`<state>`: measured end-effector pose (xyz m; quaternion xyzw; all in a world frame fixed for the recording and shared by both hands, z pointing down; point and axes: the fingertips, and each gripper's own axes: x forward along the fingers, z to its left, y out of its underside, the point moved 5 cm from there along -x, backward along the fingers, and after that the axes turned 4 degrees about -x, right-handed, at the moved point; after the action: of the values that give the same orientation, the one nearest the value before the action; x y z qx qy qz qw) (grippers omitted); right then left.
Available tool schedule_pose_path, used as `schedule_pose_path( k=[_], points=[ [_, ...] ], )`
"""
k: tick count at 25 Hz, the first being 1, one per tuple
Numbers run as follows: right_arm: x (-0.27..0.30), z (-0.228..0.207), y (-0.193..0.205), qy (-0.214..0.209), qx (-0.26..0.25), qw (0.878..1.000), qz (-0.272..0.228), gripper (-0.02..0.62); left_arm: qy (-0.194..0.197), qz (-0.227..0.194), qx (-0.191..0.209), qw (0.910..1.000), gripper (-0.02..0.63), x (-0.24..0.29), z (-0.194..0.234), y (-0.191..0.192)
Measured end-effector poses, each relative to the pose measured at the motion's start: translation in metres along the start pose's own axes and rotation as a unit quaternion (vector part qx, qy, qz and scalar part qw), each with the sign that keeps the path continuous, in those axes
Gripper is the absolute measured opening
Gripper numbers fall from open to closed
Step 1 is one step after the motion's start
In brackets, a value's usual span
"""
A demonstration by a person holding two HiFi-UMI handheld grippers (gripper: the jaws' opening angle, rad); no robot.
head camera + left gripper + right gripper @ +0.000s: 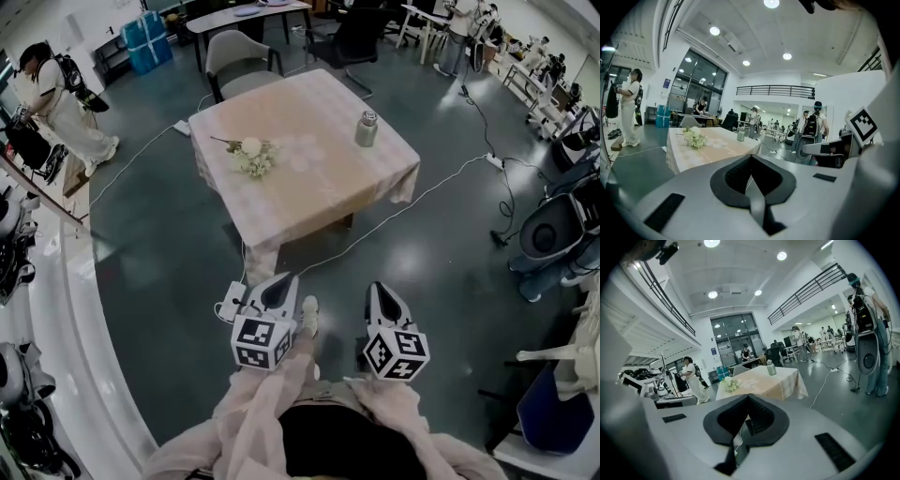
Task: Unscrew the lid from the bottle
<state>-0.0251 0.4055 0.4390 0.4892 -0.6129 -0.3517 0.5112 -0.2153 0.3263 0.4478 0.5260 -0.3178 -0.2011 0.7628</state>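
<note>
**Steel bottle upright on the desk, both tongs closed and well short of it**

Brushed metal makes up the bottle (367,128), a short cylinder with a rounded lid (368,116) of the same dull silver seated on top. It stands upright near the far right corner of the desk (309,202). The desk is square and draped in a pale, faintly checked cloth (281,234) that hangs in soft folds at the corners. A loose bunch of white flowers (251,157) with green stems lies on the cloth toward the left, well apart from the bottle.

The left tongs (751,157) and right tongs (748,395) are smooth light-grey shells with dark ribbed pads. Each pair is pressed together at the tip with nothing between. Each carries a cube with black-and-white square markers (262,342) near the hand.

In the head view both tongs are held side by side over the glossy grey floor (441,281), on the near side of the desk. The bottle lies ahead of them, across the desk and somewhat to the right, touching neither. From the left gripper view it shows small, just left of the tips' line (740,136). From the right gripper view it sits just right of it (771,368). A white cable (412,202) trails across the floor beside the desk, and a grey padded chair (239,61) stands behind it.
</note>
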Motion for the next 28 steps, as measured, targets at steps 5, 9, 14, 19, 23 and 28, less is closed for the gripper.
schedule_pose_path(
  k=[5, 9, 14, 19, 23, 28],
  points=[
    [0.027, -0.009, -0.012, 0.003, 0.001, 1.0, -0.001, 0.012, 0.004, 0.003, 0.004, 1.0, 0.025, 0.028, 0.01, -0.012],
    [0.052, -0.014, -0.026, 0.002, -0.001, 1.0, -0.004, 0.012, 0.005, -0.001, 0.003, 1.0, 0.025, 0.051, 0.021, -0.028],
    [0.085, -0.023, -0.043, 0.002, -0.004, 1.0, -0.002, 0.012, 0.007, -0.003, 0.006, 1.0, 0.025, 0.081, 0.035, -0.047],
    [0.12, -0.021, -0.062, -0.001, -0.009, 1.0, -0.003, 0.012, 0.004, -0.007, 0.006, 0.9999, 0.025, 0.106, 0.058, -0.068],
    [0.143, -0.025, -0.069, 0.0, -0.009, 1.0, 0.001, 0.012, 0.003, -0.008, 0.002, 1.0, 0.025, 0.126, 0.071, -0.078],
    [0.171, -0.029, -0.075, 0.001, -0.01, 1.0, 0.012, 0.012, 0.002, -0.004, -0.003, 1.0, 0.025, 0.149, 0.088, -0.087]
  ],
)
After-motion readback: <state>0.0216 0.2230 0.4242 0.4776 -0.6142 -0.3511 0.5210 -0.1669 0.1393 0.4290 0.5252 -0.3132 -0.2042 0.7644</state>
